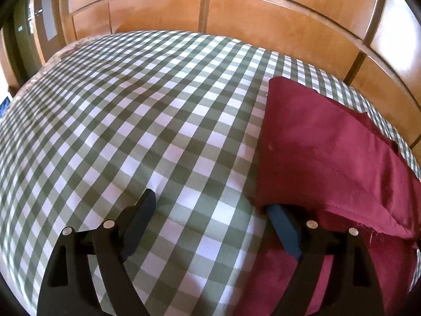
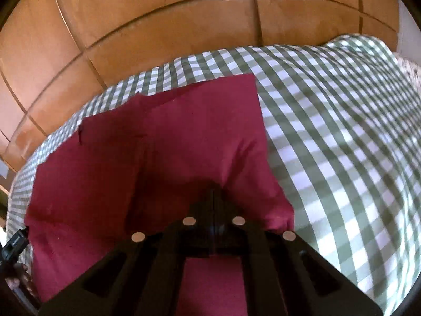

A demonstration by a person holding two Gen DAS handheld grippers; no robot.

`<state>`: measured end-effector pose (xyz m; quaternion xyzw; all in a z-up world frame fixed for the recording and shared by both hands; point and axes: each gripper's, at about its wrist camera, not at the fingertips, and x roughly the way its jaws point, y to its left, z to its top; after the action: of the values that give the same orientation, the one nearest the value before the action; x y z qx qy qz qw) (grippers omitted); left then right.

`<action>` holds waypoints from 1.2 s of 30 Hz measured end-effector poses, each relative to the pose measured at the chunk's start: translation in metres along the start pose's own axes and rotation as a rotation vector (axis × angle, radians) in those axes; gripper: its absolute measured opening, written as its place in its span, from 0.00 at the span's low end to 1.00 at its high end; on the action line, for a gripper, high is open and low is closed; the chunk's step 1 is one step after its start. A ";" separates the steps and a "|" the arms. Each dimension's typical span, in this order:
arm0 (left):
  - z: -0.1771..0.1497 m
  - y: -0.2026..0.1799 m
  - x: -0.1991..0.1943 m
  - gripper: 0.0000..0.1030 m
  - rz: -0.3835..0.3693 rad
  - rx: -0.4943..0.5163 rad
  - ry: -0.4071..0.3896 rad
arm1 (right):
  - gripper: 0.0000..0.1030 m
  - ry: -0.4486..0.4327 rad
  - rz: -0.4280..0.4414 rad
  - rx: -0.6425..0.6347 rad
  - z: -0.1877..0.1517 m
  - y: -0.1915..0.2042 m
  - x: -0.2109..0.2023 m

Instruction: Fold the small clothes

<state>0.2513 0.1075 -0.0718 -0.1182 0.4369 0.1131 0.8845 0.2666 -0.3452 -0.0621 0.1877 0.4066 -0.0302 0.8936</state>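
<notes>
I see the red cloth (image 1: 329,158) lying flat on the checked cover (image 1: 131,131); my left gripper (image 1: 210,205) gapes wide at its near-left edge, my right gripper (image 2: 213,192) is pressed together over the cloth's near side, whether pinching cloth I cannot tell

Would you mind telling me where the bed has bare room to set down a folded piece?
The checked cover is bare from the red cloth across to its far edge. It is tight between cloth and wooden panels, and where the left gripper stands.
</notes>
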 end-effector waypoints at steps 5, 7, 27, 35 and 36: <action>0.001 0.000 -0.001 0.82 -0.004 -0.003 -0.002 | 0.37 -0.029 0.166 0.051 -0.001 0.004 -0.033; -0.001 -0.001 -0.003 0.82 -0.001 -0.001 -0.005 | 0.45 -0.031 0.219 0.043 -0.001 0.016 -0.038; -0.010 -0.027 -0.012 0.83 0.057 0.202 -0.062 | 0.05 0.003 -0.115 -0.127 -0.015 0.044 0.000; -0.013 0.005 -0.045 0.82 -0.079 0.144 -0.070 | 0.37 -0.041 -0.128 -0.116 -0.014 0.038 -0.010; -0.009 0.010 -0.054 0.82 -0.099 0.133 -0.107 | 0.41 -0.068 -0.120 -0.106 -0.012 0.037 -0.021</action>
<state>0.2099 0.1090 -0.0351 -0.0742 0.3893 0.0460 0.9170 0.2519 -0.3090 -0.0422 0.1142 0.3875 -0.0685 0.9122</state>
